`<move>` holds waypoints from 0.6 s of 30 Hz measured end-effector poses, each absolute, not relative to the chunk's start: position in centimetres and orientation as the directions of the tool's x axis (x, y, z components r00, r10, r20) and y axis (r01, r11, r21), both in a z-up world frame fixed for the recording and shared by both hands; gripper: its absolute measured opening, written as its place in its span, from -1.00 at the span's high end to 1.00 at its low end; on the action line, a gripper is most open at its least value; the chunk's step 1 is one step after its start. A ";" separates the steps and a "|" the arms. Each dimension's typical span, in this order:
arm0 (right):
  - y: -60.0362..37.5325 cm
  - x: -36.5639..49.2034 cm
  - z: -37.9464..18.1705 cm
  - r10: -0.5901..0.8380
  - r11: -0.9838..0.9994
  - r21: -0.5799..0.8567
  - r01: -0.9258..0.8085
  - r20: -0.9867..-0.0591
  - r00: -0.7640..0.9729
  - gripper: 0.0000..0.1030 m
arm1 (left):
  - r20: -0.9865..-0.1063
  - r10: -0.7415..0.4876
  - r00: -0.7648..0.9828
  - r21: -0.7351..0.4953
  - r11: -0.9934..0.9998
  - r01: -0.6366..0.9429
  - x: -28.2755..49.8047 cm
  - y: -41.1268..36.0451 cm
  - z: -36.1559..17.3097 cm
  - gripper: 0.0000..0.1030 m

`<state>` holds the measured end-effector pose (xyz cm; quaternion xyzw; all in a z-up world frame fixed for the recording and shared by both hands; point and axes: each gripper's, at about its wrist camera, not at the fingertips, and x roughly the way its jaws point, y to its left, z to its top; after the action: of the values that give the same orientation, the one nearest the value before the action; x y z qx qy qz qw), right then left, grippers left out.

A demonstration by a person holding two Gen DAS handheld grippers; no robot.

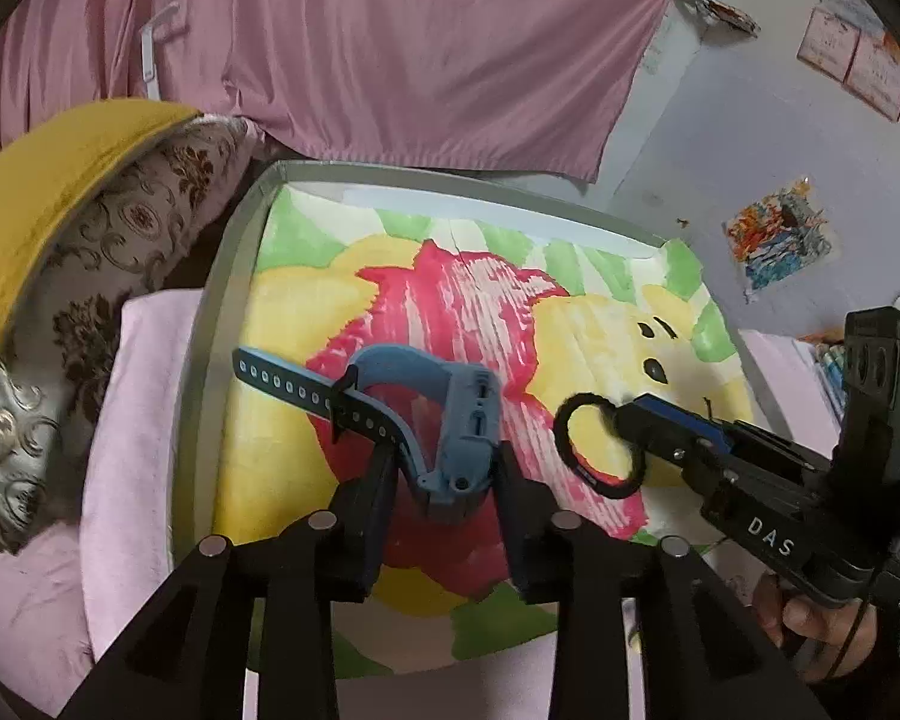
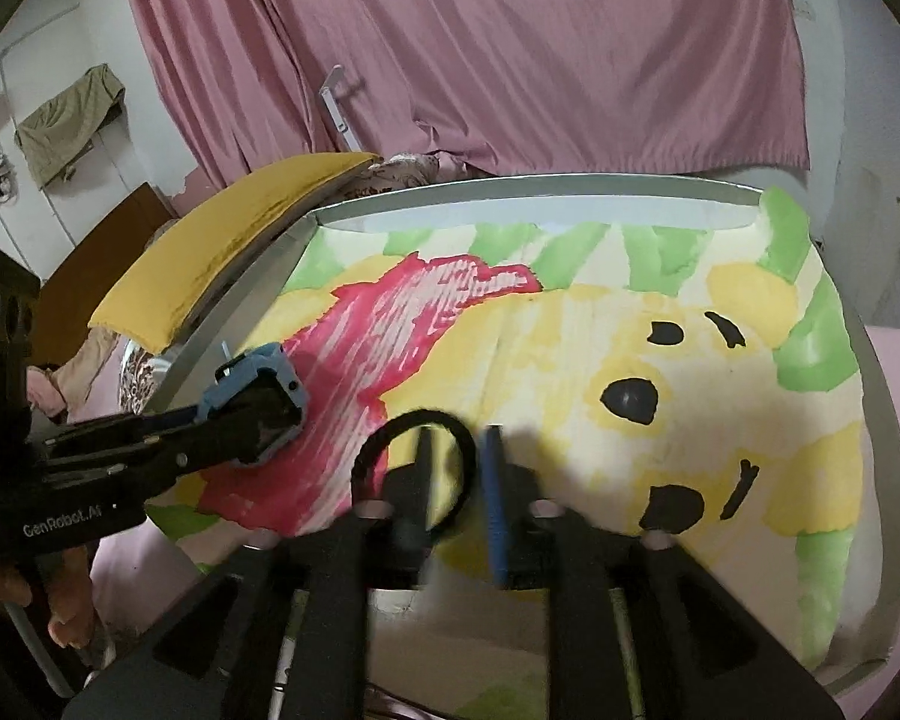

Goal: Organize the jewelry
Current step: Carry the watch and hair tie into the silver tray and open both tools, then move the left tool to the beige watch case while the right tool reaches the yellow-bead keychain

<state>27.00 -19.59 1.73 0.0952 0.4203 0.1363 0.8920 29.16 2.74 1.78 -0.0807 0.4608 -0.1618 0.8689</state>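
Note:
My left gripper (image 1: 444, 468) is shut on a blue watch (image 1: 456, 420); its strap with holes (image 1: 294, 387) sticks out to the left. It also shows in the right wrist view (image 2: 258, 402), held by the left gripper (image 2: 270, 414). My right gripper (image 2: 459, 480) holds a black hair tie (image 2: 414, 468) looped over its left finger, with a gap between the fingers. In the left wrist view the hair tie (image 1: 600, 450) hangs at the tip of the right gripper (image 1: 633, 429). Both are held just above a colourful painted sheet (image 1: 450, 312).
The painted sheet (image 2: 630, 372) lies in a grey-framed tray (image 1: 210, 324) on a pink bedcover (image 1: 126, 420). A yellow cushion (image 1: 48, 198) and a patterned pillow (image 1: 108, 252) lie at the left. A pink curtain (image 1: 390, 48) hangs behind.

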 end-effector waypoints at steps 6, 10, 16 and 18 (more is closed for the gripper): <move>-20.1 25.4 3.9 0.279 0.958 0.248 -0.145 -0.672 0.686 0.17 | -0.751 -0.356 0.557 -0.305 0.934 0.186 28.5 3.1 2.4 0.03; -20.7 23.4 5.7 0.269 0.958 0.247 -0.143 -0.613 0.742 -0.04 | -0.685 -0.347 0.641 -0.304 0.935 0.181 26.5 3.9 4.1 -0.43; -21.7 19.1 8.3 0.244 0.961 0.238 -0.138 -0.504 0.828 -0.51 | -0.582 -0.303 0.755 -0.284 0.945 0.160 22.0 4.6 6.4 -0.71; -21.8 17.2 8.8 0.235 0.963 0.232 -0.138 -0.467 0.853 -0.69 | -0.541 -0.289 0.789 -0.286 0.946 0.151 20.3 4.8 6.8 -0.85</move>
<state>17.23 -21.77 8.80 0.0955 0.2533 0.0975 0.9577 20.30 4.77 6.79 -0.1144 0.3026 -0.1172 0.9390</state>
